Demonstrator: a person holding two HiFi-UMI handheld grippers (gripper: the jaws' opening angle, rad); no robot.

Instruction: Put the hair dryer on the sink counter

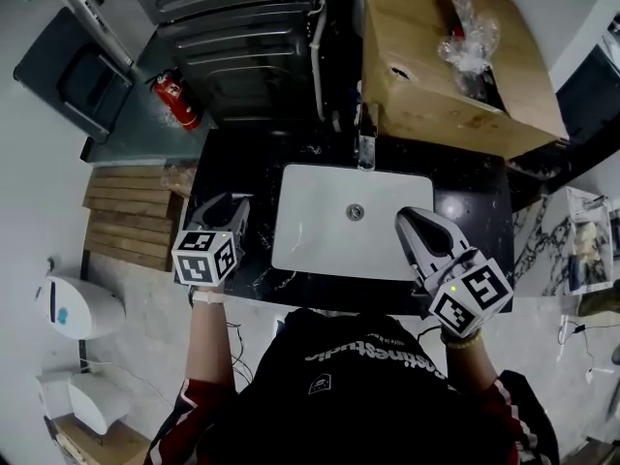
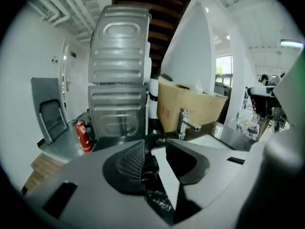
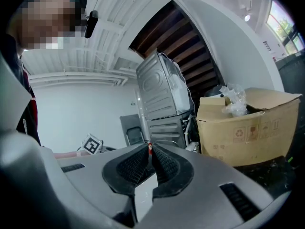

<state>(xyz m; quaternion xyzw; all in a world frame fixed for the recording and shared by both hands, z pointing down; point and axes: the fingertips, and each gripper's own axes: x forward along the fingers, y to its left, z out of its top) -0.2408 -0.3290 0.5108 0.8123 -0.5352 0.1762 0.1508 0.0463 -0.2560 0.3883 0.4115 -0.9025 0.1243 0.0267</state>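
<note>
No hair dryer shows in any view. In the head view my left gripper [image 1: 227, 204] hovers over the black sink counter [image 1: 475, 201], left of the white basin [image 1: 291, 250]. Its jaws stand apart in the left gripper view [image 2: 157, 152], with nothing between them. My right gripper [image 1: 408, 218] hangs over the basin's right front corner. In the right gripper view [image 3: 149, 149] its ribbed pads [image 3: 133, 166] meet at the tips and hold nothing.
A chrome faucet [image 1: 366, 145] stands behind the basin. A large open cardboard box [image 1: 426, 76] with plastic wrap sits on the counter's back right. A grey metal appliance [image 1: 247, 61] and a red fire extinguisher [image 1: 176, 101] stand at the back left. A wooden pallet [image 1: 131, 216] lies on the floor to the left.
</note>
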